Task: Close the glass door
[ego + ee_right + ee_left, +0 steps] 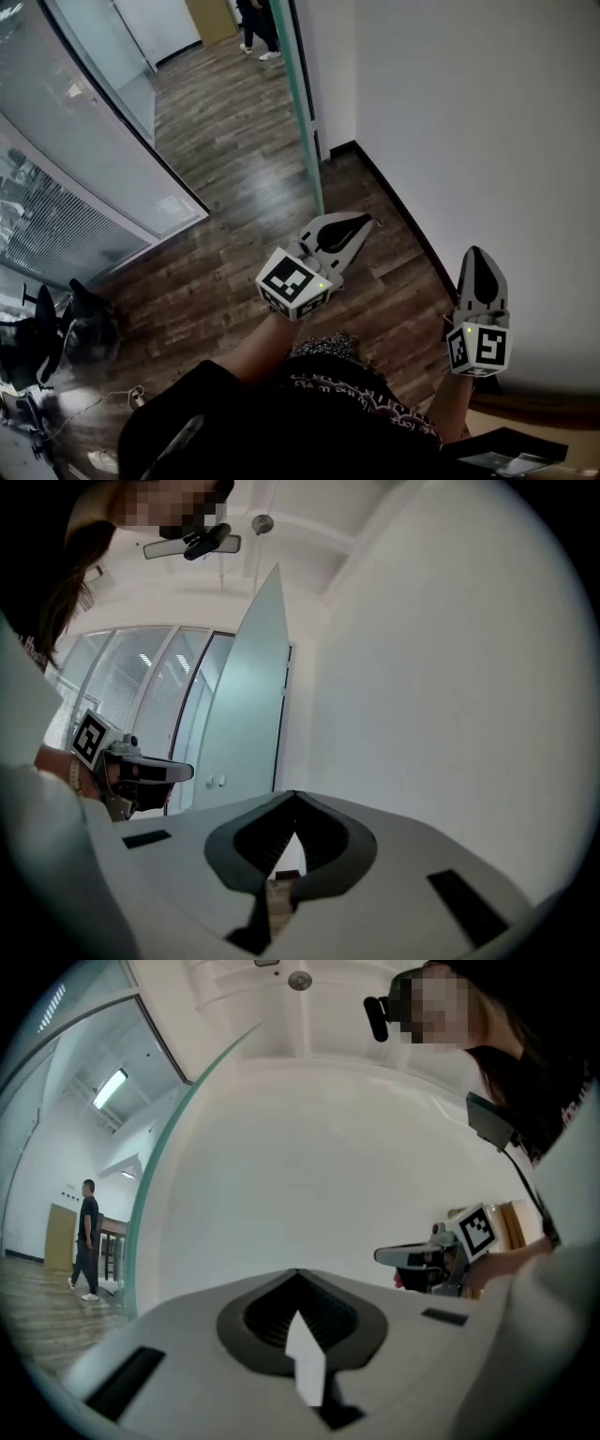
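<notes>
The hallway has a dark wooden plank floor [234, 159] and a smooth white wall [469, 112].

Head view: the tall, clear glass door with a green edge [305, 122] stands open at 12 o'clock. The grey pointed left gripper [364, 222] is near its bottom corner, not touching. The grey pointed right gripper [475, 251] is at 4 o'clock.

Left gripper view: its jaws are pressed together, holding nothing. The door's edge [141, 1204] curves at 9 o'clock, and a person in dark clothes [87, 1241] stands far behind it.

Right gripper view: jaws pressed together too, with the flat pane [253, 686] at 11 o'clock.

Glass is slippery, so the hard tips could slide off. A fast push might make it slam.
</notes>
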`<state>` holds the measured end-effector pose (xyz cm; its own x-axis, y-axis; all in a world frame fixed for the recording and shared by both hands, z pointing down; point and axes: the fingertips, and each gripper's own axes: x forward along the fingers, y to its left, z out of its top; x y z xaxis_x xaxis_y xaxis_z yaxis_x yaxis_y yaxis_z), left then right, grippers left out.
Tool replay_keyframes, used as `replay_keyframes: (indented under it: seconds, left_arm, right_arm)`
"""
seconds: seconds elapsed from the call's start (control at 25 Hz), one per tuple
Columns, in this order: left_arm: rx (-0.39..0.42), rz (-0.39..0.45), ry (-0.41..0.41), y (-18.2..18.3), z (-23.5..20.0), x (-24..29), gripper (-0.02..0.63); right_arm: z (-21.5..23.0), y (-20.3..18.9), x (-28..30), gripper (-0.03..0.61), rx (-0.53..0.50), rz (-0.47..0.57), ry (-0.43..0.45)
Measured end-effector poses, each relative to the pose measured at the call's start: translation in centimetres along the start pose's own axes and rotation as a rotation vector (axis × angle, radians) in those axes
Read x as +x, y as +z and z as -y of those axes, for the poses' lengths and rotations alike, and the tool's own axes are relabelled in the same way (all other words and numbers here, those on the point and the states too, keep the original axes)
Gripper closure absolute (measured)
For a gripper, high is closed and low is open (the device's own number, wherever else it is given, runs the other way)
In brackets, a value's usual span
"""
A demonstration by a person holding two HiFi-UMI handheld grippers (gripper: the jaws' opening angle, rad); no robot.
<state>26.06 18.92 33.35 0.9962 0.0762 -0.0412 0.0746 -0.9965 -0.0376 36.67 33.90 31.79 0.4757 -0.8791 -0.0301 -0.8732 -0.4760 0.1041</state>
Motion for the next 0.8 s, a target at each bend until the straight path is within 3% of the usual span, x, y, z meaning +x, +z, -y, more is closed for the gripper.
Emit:
replay_keyframes:
  seconds: [0.28,0.56,0.8]
  left_arm:
    - [0.020,-0.009,0.058,-0.5,-2.8,4.1,0.612]
    - [0.005,0.026,0.125,-0.8,-8.8,11.6,0.612]
    - [0.005,0.035,0.221,0.2,-13.7,13.9,0.612]
  right_arm:
    - [1.8,-1.3,6.3,0.580,0.002,0.010,0.095]
    - [5.2,-1.6,16.8,0.580,-0.013,0.011,0.196]
    - [2.7,-0.5,26.3,0.580,-0.004,0.060,0.380]
